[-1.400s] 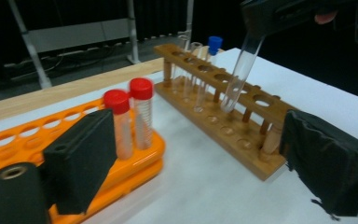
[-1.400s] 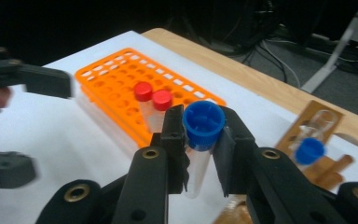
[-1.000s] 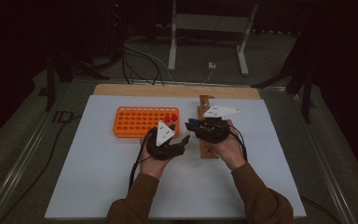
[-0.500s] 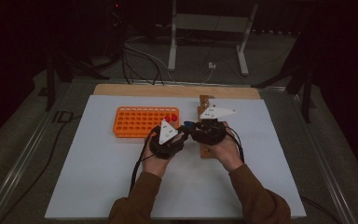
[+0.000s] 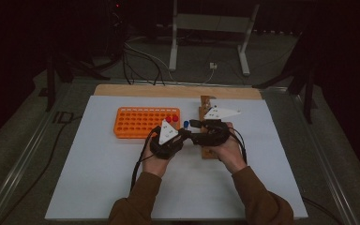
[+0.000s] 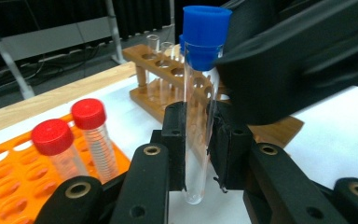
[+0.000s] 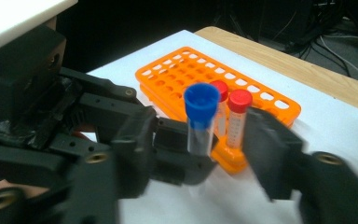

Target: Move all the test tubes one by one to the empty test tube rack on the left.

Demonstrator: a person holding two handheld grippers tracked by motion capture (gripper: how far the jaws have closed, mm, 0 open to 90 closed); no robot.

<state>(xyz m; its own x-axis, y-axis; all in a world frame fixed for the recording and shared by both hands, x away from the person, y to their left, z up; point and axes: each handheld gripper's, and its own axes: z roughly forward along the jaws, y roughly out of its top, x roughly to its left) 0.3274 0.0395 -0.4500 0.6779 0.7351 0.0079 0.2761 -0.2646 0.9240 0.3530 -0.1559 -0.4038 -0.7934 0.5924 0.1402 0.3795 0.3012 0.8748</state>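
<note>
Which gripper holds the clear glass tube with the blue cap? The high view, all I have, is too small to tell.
Observer: The left gripper; its pads clamp the clear glass tube with the blue cap mid-length, upright.
Operator: Is the right one touching it?
Observer: No. The right gripper has just been opening its jaws; the tube stands between them, untouched.
Operator: Any tubes in the brown wooden tube rack?
Observer: The brown wooden tube rack holds at least two open-topped clear tubes.

Brown sleeves (image 5: pixel 140 197), black grippers (image 5: pixel 166 140)
</note>
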